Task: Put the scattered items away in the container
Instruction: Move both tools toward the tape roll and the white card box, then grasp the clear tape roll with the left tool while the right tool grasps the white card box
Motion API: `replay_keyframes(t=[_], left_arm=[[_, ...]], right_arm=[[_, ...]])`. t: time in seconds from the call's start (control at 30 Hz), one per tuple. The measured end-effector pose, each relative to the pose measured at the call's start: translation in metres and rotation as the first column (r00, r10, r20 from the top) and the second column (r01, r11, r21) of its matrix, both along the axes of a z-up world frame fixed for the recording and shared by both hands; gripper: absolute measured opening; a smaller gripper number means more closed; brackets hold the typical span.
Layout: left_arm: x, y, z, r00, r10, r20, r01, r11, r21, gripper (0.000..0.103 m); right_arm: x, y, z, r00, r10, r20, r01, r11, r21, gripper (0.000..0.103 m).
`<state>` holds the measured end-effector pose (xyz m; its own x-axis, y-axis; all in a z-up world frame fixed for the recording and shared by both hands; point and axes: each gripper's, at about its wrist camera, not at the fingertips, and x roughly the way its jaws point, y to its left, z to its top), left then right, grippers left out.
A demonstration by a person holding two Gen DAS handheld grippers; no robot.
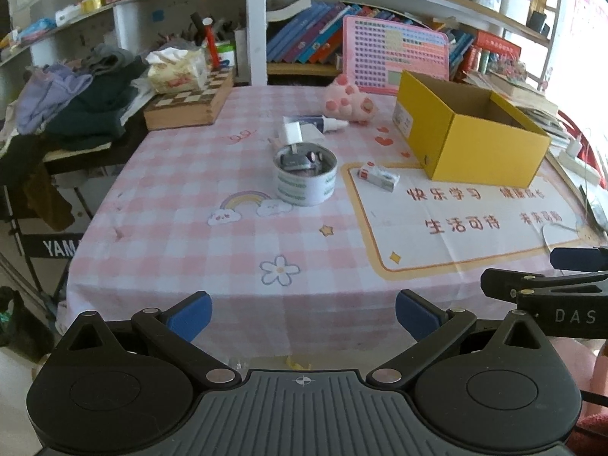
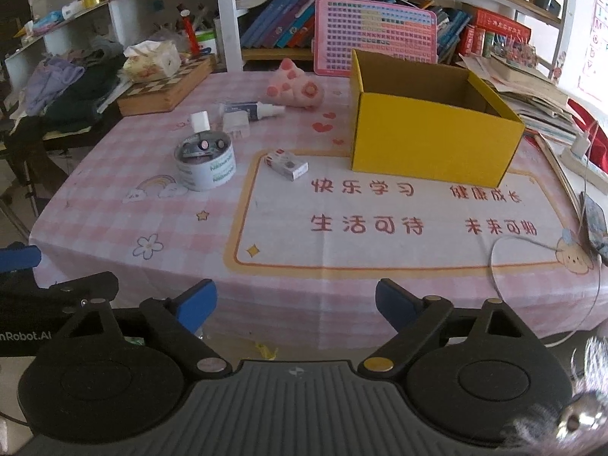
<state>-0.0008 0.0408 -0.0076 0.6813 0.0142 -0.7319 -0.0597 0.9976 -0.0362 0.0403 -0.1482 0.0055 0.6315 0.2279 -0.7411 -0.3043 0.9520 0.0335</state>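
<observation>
Both blue-padded grippers, left [image 1: 303, 317] and right [image 2: 295, 304], hang wide and empty over the near table edge (nothing between their jaws); the open yellow cardboard box [image 2: 433, 148] stands far right, the white tape roll [image 2: 205, 165] well left.

Your left gripper [image 1: 303, 319] & right gripper [image 2: 295, 304]: black linkage arms w/ blue fingertip pads [image 2: 197, 306], silver pivot screws, round black hubs, ribbed grey centre plate, white lettering on side.
</observation>
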Motion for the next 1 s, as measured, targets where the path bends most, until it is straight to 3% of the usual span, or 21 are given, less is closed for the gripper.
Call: replay_keyframes(t=[0.4,0.7,0.83,1.0], left_arm=[[0.015,0.002,0.002,0.999,0.007,0.053,-0.007,1.000,-0.004,0.102],[0.044,-0.001,0.001,0.995,0.003,0.102,-0.006,1.000,0.030,0.101],[0.059,-0.002,-0.002,0.994,-0.001,0.109,-0.005,0.999,0.052,0.098],[0.080,0.000,-0.009,0.996,0.008,0.089,-0.012,0.998,0.054,0.098]], right_arm=[[0.019,0.014,0.003,0.995,0.084,0.045,-0.084,0.996,-0.002,0.073],[0.055,0.020,-0.003,0.991,0.116,0.060,-0.116,0.993,-0.009,0.071],[0.075,0.024,-0.009,0.989,0.145,0.038,-0.145,0.989,-0.001,0.058],[0.102,0.030,-0.018,0.985,0.171,0.000,-0.171,0.985,0.007,0.054]])
